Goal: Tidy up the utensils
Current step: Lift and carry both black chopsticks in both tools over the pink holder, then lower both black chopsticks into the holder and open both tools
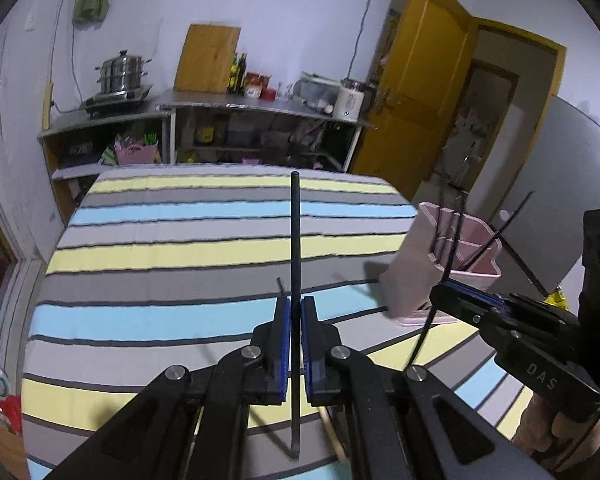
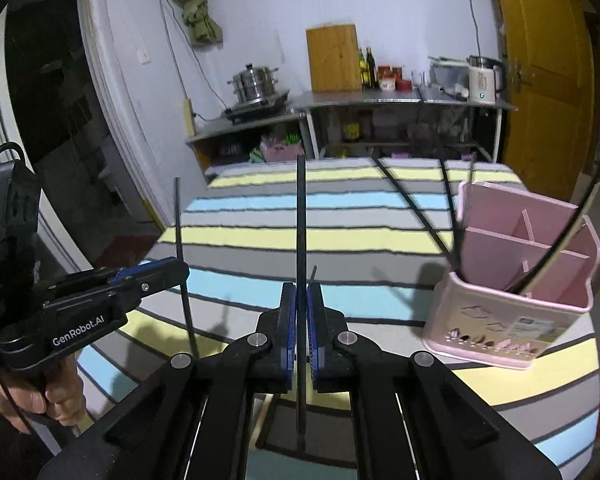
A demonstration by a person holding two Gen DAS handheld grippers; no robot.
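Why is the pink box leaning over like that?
The pink box looks tipped, not flat on the striped cloth, and the black sticks inside it lean sideways. Each gripper, left and right, holds another stick upright. Nothing is spilled.

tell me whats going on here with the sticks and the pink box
A person is sorting chopsticks with a handheld gripper in each hand. The left gripper is clamped on one black chopstick, held upright, and the right gripper is clamped on another black chopstick. The pink divided utensil holder stands on the striped tablecloth to the right, with a few chopsticks already leaning in it.
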